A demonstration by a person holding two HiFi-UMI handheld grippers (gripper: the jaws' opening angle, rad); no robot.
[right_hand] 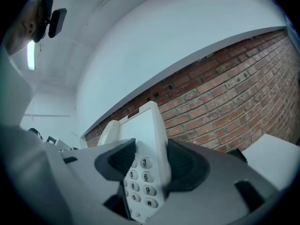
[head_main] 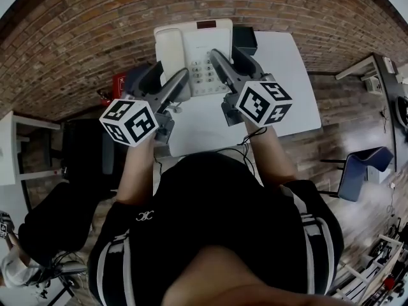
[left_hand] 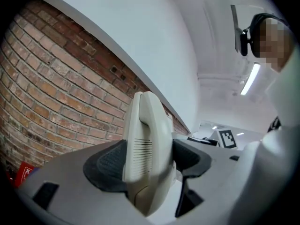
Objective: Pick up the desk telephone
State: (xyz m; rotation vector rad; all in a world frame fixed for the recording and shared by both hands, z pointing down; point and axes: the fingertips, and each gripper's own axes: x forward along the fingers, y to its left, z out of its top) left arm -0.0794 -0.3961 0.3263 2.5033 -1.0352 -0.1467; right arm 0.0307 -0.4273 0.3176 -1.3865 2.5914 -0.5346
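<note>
Between fingers (left_hand: 105, 165): desk telephone (head_main: 204, 50) | left gripper (left_hand: 146, 161) clamps handset (left_hand: 147, 125) | right gripper (right_hand: 152, 163) clamps keypad (right_hand: 140, 182)

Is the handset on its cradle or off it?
On it: the handset lies seated on the desk telephone, clamped there by the left gripper.

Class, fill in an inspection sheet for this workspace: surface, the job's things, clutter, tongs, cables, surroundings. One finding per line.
Surface: white rectangular table, telephone toward its far edge.
Job's things: cream plastic desk telephone, handset lying along its left side.
Clutter: black box behind the telephone.
Tongs: left tongs shut on the telephone's handset side; right tongs shut on its keypad side.
Cables: thin black cable by the table's near edge.
Surroundings: red brick wall, blue chair, wooden floor.
</note>
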